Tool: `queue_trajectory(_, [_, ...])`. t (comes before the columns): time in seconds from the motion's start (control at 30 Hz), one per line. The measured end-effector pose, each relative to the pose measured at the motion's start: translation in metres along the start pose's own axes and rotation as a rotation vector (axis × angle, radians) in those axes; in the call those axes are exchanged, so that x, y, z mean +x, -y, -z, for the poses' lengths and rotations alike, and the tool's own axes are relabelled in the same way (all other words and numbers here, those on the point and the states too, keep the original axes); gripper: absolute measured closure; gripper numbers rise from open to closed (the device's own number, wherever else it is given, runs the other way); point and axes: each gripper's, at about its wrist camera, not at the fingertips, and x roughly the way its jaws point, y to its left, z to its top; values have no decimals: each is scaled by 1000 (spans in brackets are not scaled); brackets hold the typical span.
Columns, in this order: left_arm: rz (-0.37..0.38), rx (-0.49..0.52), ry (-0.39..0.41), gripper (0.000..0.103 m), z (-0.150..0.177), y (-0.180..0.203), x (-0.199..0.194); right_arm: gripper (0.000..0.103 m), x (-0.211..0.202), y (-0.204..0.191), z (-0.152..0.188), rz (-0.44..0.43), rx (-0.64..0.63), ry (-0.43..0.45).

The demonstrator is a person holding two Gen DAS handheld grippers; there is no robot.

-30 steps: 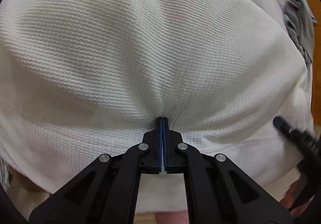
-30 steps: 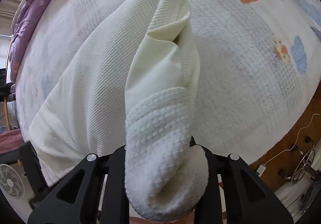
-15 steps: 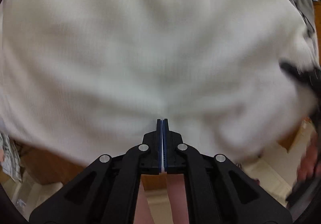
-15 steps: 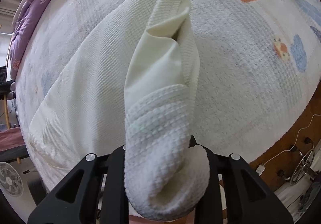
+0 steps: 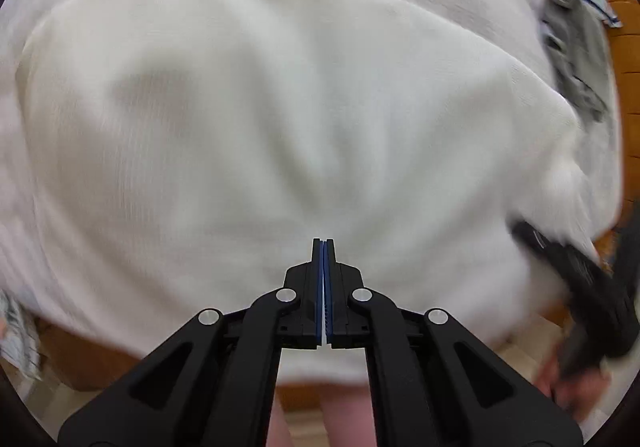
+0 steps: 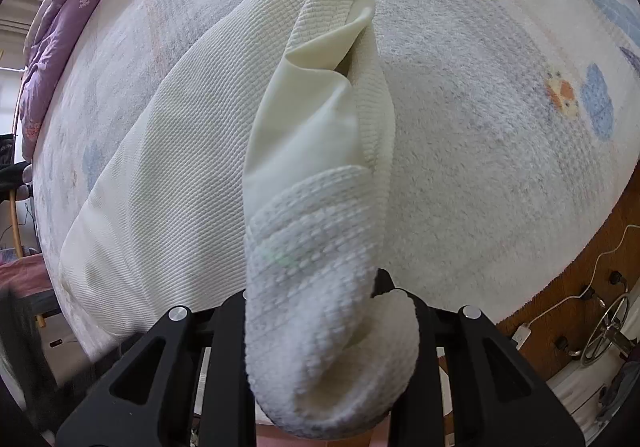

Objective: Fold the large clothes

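A large white waffle-knit garment (image 5: 280, 119) lies spread over the bed, blurred by motion in the left wrist view. My left gripper (image 5: 324, 247) is shut, with a thin white strip of the garment's hem between its blue pads. My right gripper (image 6: 320, 311) is shut on a bunched corner of the same garment (image 6: 320, 135), whose ribbed hem drapes over the fingers and hides the tips. The right gripper also shows at the right edge of the left wrist view (image 5: 576, 271).
A pale fleece bedspread (image 6: 500, 127) with orange and blue prints covers the bed. A purple quilt (image 6: 52, 55) lies at the far left. Grey clothes (image 5: 576, 55) sit at the bed's right side. A wooden bed frame (image 6: 592, 271) and cables are at the lower right.
The left gripper has pulled back from the garment, so the garment's far edge and the bedspread beyond it now show. The right gripper's hold has hardly changed.
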Motion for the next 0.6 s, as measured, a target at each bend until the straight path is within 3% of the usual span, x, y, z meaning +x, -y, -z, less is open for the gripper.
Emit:
queue_trajectory(0.07, [-42, -14, -41, 101, -6, -2, 49, 78, 1, -1, -1, 8, -10, 0])
queue_trajectory(0.1, [-32, -23, -16, 101, -8, -2, 51, 78, 2, -1, 0, 7, -7, -7])
queue_trajectory(0.17, [-21, -5, -67, 102, -11, -2, 42, 78, 1, 0, -1, 7, 4, -11])
queue_trajectory(0.23, [65, -66, -92, 102, -30, 0, 24, 78, 0, 1, -3, 2, 0, -17])
queue_trajectory(0.27, [116, -69, -60, 102, -36, 2, 8, 78, 0, 3, -4, -3, 1, -19])
queue_trajectory(0.33, [108, -56, 9, 102, -54, 8, -11, 78, 2, 6, -5, -10, -2, -22])
queue_trajectory(0.37, [106, -42, 28, 102, -58, 13, -9, 77, 3, 8, -5, -12, -1, -24])
queue_trajectory(0.47, [72, 16, -26, 99, -89, 21, 51, 76, 5, 12, -6, -22, 17, -36])
queue_trajectory(0.53, [104, 13, -37, 100, -92, 21, 51, 76, 3, 13, -8, -45, 38, -24])
queue_trajectory(0.6, [117, -4, -22, 100, -89, 22, 55, 77, -6, 12, -5, -96, 47, 50])
